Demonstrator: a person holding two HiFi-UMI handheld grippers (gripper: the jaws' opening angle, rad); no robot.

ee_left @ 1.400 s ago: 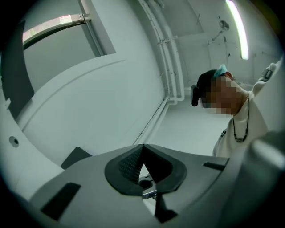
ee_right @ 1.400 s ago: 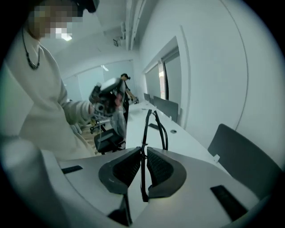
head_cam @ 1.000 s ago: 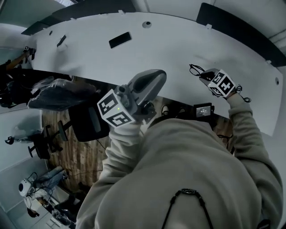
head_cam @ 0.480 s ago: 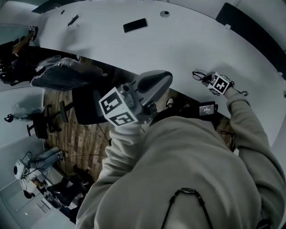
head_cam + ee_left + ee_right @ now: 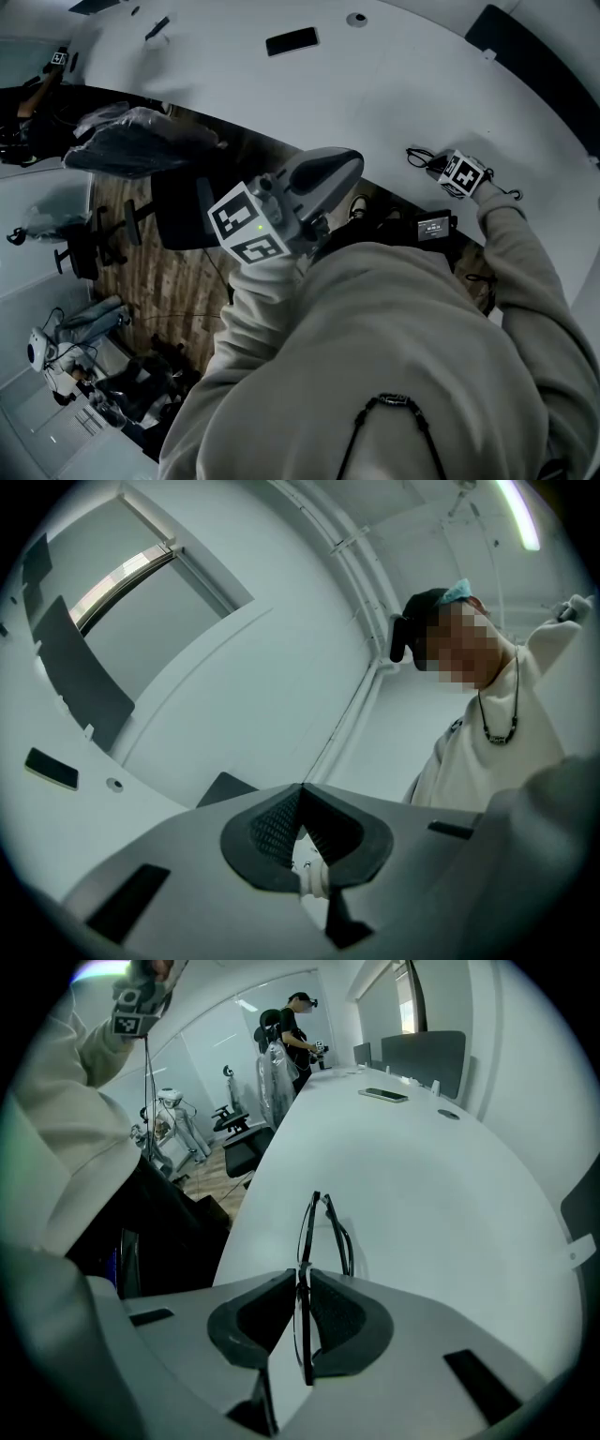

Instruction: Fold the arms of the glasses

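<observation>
Head view: the right tool (image 5: 433, 165) shows little beyond its marker cube (image 5: 462, 174); its jaws lie underneath, out of sight. The glasses (image 5: 415, 155) are largely covered by it, with only a thin dark loop showing on the desk (image 5: 394, 84). How their arms lie cannot be told there. A dark flat item (image 5: 292, 41) far up the desk, possibly a phone, is too small to identify. The person's sleeve (image 5: 520, 272) covers the desk's near edge.

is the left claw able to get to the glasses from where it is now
Probably yes, after a move: the left claw is shut and raised, away from the glasses, which the right claw grips near the table edge. Nothing stands between them.
</observation>
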